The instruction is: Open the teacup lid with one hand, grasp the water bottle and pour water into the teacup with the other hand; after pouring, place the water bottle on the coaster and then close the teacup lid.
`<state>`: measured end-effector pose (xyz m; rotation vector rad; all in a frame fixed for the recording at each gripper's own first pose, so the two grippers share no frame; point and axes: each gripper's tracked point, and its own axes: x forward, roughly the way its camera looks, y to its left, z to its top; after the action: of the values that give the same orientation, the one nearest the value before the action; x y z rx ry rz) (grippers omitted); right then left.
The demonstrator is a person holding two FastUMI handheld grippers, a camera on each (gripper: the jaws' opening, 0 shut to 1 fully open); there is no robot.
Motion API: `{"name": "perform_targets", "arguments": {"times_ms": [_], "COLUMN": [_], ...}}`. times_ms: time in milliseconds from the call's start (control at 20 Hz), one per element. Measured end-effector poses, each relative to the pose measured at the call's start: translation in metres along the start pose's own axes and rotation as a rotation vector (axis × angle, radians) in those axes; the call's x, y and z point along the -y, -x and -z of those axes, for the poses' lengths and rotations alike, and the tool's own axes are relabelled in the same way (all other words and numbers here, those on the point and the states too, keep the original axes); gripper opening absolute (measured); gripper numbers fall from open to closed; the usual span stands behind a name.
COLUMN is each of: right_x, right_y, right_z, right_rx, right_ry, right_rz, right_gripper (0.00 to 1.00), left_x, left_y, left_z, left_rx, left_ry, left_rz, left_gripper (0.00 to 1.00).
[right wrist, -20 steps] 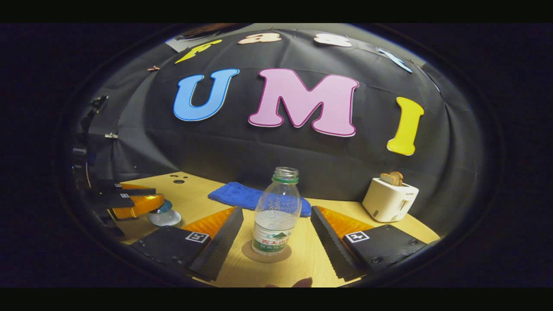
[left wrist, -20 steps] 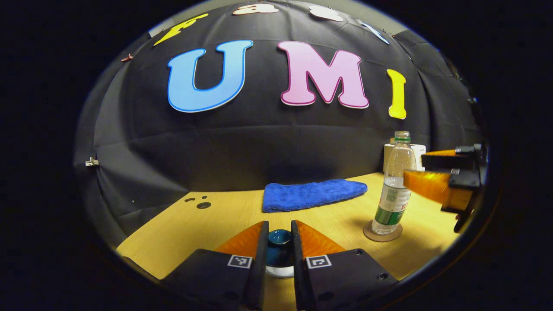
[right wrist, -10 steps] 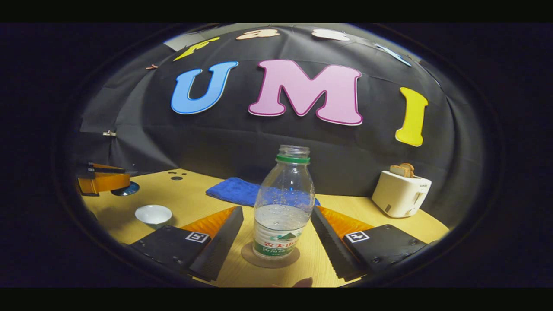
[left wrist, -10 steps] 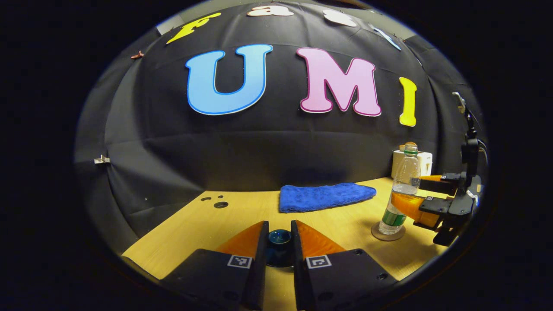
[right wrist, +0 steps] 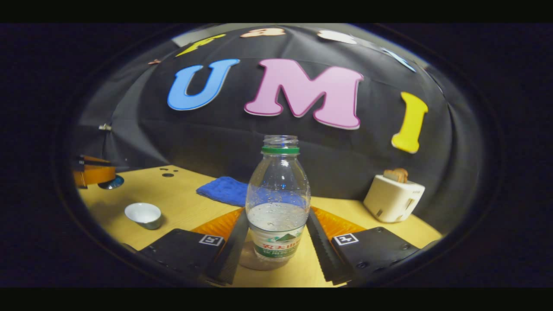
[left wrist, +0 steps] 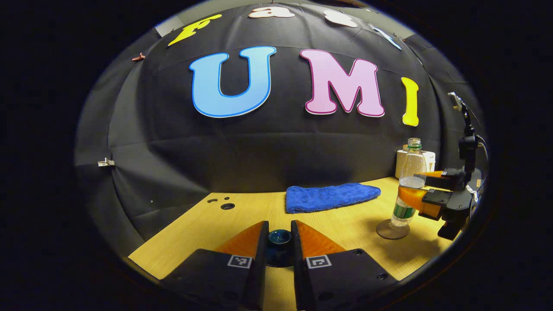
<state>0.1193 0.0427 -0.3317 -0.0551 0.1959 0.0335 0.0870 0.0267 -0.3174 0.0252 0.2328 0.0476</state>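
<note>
Teacup (right wrist: 143,214) sits uncovered on the desk (right wrist: 185,203) at about 8 o'clock in the right gripper view, lid already off. Left tongs (left wrist: 279,242) are clenched on the dark blue teacup lid (left wrist: 279,244), held off to the side. Right tongs (right wrist: 276,235) close around the water bottle (right wrist: 278,203); both fingers look to touch its sides, so I judge it grasped. Bottle is uncapped, roughly half full, upright on the coaster (left wrist: 392,230) at 3 o'clock in the left gripper view. Left to do: pour, return bottle to coaster, close lid. Bottle label is green and white, print too small to read. Blue towel (left wrist: 330,197) and toaster (right wrist: 393,199) sit toward the wall.
</note>
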Motion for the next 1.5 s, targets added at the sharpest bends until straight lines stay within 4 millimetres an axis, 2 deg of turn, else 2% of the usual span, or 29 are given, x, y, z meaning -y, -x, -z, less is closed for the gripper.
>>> {"name": "perform_targets", "arguments": {"times_ms": [100, 200, 250, 300, 350, 450, 650, 700, 750, 850, 900, 1050, 1150, 1250, 1500], "right_x": [-0.002, -0.011, -0.016, -0.02, -0.025, -0.035, -0.058, -0.064, -0.069, -0.079, -0.083, -0.093, -0.098, -0.102, -0.107], "right_y": [-0.002, -0.005, -0.007, -0.009, -0.009, -0.01, -0.012, -0.012, -0.012, -0.012, -0.013, -0.014, -0.016, -0.017, -0.021], "right_z": [-0.011, -0.017, -0.018, -0.019, -0.019, -0.018, -0.021, -0.019, -0.016, -0.009, -0.008, -0.002, 0.002, 0.006, 0.011], "right_rx": [0.01, 0.018, 0.022, 0.024, 0.028, 0.042, 0.088, 0.097, 0.1, 0.098, 0.1, 0.103, 0.104, 0.101, 0.103], "right_ry": [0.13, 0.253, 0.307, 0.36, 0.41, 0.516, 0.75, 0.799, 0.836, 0.892, 0.92, 1.005, 1.046, 1.089, 1.213], "right_rz": [-0.006, -0.026, -0.037, -0.044, -0.051, -0.061, -0.074, -0.082, -0.095, -0.122, -0.131, -0.147, -0.161, -0.172, -0.182], "right_gripper": [0.73, 0.77, 0.77, 0.77, 0.77, 0.77, 0.76, 0.76, 0.77, 0.76, 0.76, 0.76, 0.76, 0.76, 0.76], "left_x": [-0.005, -0.013, -0.019, -0.024, -0.03, -0.042, -0.059, -0.061, -0.064, -0.069, -0.071, -0.078, -0.083, -0.086, -0.09], "left_y": [0.003, 0.007, 0.009, 0.012, 0.014, 0.02, 0.029, 0.031, 0.033, 0.036, 0.038, 0.041, 0.045, 0.047, 0.049], "left_z": [-0.003, -0.005, -0.007, -0.007, -0.009, -0.011, -0.007, -0.006, -0.005, -0.004, -0.001, 0.002, 0.005, 0.009, 0.012], "left_rx": [0.003, 0.0, -0.002, -0.002, 0.001, 0.004, 0.003, 0.001, 0.0, 0.0, -0.001, -0.006, -0.009, -0.015, -0.017], "left_ry": [0.005, 0.013, 0.017, 0.023, 0.027, 0.024, 0.019, 0.021, 0.024, 0.028, 0.029, 0.029, 0.026, 0.03, 0.031], "left_rz": [-0.004, -0.012, -0.02, -0.027, -0.037, -0.06, -0.097, -0.104, -0.11, -0.123, -0.129, -0.143, -0.152, -0.157, -0.166], "left_gripper": [0.27, 0.27, 0.27, 0.31, 0.27, 0.31, 0.31, 0.34, 0.3, 0.31, 0.27, 0.27, 0.35, 0.27, 0.27]}}
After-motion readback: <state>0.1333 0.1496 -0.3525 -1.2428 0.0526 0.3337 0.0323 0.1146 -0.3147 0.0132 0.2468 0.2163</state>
